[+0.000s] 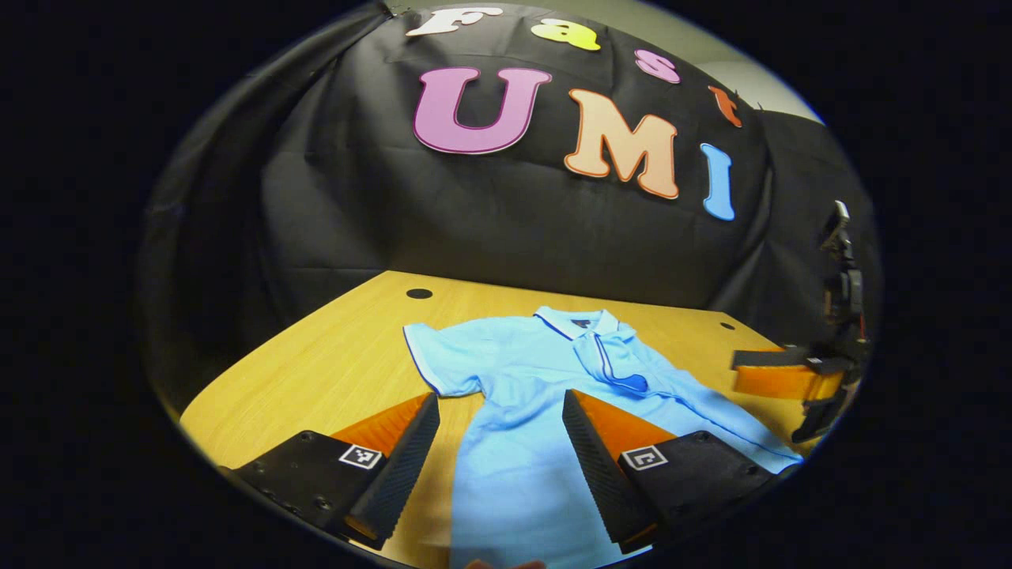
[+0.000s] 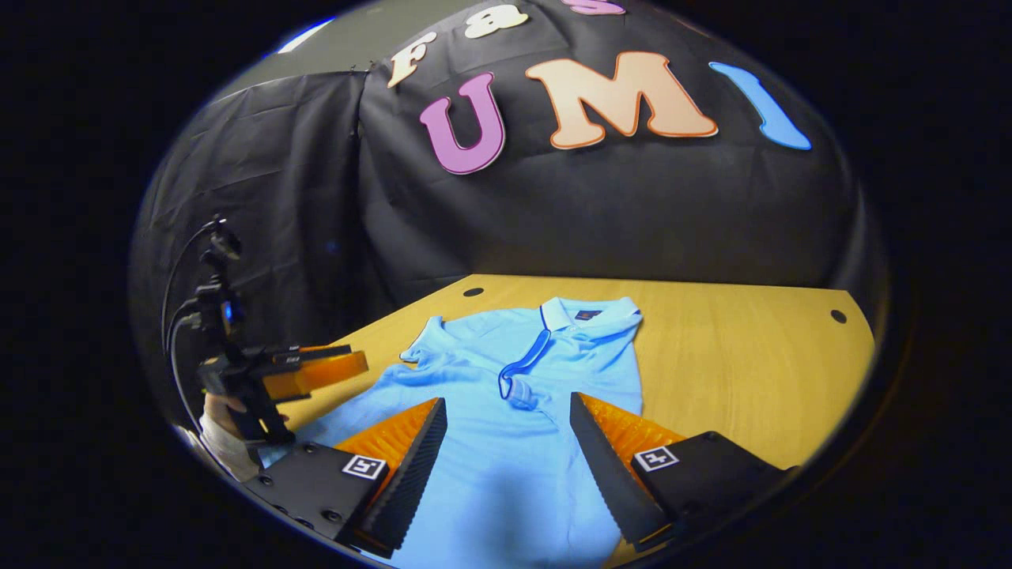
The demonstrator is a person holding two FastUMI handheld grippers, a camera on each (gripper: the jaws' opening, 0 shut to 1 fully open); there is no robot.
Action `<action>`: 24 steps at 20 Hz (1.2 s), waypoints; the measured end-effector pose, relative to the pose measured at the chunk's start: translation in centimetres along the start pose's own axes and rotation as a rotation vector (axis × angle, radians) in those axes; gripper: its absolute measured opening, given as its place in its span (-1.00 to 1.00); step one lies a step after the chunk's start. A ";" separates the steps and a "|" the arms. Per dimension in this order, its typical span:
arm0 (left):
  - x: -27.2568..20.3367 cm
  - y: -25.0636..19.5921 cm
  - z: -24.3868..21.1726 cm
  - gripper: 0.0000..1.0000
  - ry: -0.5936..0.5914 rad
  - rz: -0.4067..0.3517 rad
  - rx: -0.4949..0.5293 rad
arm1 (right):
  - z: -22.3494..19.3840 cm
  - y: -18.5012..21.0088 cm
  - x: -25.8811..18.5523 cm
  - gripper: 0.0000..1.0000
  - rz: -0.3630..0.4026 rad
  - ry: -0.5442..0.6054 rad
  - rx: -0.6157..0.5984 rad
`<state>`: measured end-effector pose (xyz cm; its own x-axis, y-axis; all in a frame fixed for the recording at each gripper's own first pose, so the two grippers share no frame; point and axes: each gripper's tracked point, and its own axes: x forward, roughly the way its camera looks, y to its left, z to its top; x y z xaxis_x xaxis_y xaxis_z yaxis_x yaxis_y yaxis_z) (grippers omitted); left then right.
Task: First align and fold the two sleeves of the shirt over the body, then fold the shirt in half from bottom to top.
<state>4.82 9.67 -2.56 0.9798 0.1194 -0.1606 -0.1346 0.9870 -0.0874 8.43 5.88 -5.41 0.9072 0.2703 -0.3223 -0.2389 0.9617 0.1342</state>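
Observation:
A light blue polo shirt [image 1: 522, 379] lies flat, collar away from me, on the wooden table [image 1: 348, 356]. Its left sleeve [image 1: 443, 363] is spread out to the side. The other sleeve [image 2: 522, 371] is folded over the chest, its dark-trimmed cuff near the placket. My left gripper [image 1: 500, 399] hovers open over the shirt's lower body with nothing between its fingers. My right gripper [image 2: 507, 401] is open too, above the shirt's middle. The right gripper [image 1: 783, 371] also appears at the far right of the left gripper view. The left gripper [image 2: 316, 367] is at the left of the right gripper view, held by a hand [image 2: 229, 427].
The table [image 2: 735, 371] has bare wood to the right of the shirt [image 2: 506, 466] and small dark holes [image 1: 419, 293] [image 2: 838, 316] near its back corners. Black cloth walls the booth behind and to both sides.

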 end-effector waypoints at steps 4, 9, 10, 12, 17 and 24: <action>2.8 1.5 0.5 0.87 0.076 0.036 -0.025 | -2.3 -0.7 -4.1 0.96 -0.016 -0.032 0.014; 6.6 4.1 0.9 0.87 0.130 0.119 -0.042 | -4.5 -2.0 -6.4 0.95 -0.048 -0.044 0.036; 7.6 4.5 1.1 0.87 0.141 0.124 -0.041 | -4.3 -2.3 -6.6 0.96 -0.055 -0.054 0.038; 9.0 5.8 1.2 0.87 0.162 0.165 -0.006 | -4.4 -2.7 -7.2 0.95 -0.063 -0.053 0.043; 12.1 6.9 -0.1 0.87 0.238 0.185 0.042 | -4.1 -3.6 -7.6 0.95 -0.082 -0.062 0.053; 13.7 7.0 -2.5 0.81 0.306 0.184 0.047 | -3.6 -4.3 -8.2 0.95 -0.103 -0.076 0.064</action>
<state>16.91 17.92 -7.84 0.8492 0.2650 -0.4568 -0.2905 0.9567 0.0148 0.78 -0.32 -6.68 0.9499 0.1642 -0.2660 -0.1232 0.9787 0.1640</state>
